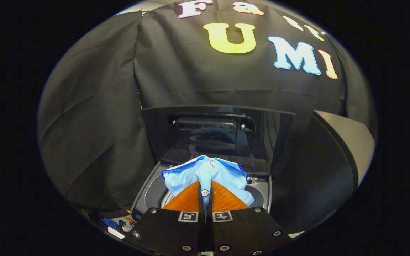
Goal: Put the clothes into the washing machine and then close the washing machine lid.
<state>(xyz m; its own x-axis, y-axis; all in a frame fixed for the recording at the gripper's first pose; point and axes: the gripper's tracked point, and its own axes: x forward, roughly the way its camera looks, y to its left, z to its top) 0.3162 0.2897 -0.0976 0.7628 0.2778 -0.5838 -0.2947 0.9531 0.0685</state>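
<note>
The gripper is clamped on a light blue buttoned shirt of soft cloth — both fingers press together on a fold of it, with a white button pinched right at the seam between them. The rest of the shirt bunches up just ahead of the fingertips, toward twelve o'clock, its collar with a dark trim spreading out to ten and two o'clock.

Under the shirt lies the round opening of a grey top-loading washing machine, whose rim curves around the fingers from eight o'clock to four o'clock; the shirt hangs over this opening, held above the drum. Beyond it, at twelve o'clock, the dark glossy lid of the machine stands raised and upright — open. At seven o'clock, beside the machine's near corner, sit a few small objects too blurred to identify.
</note>
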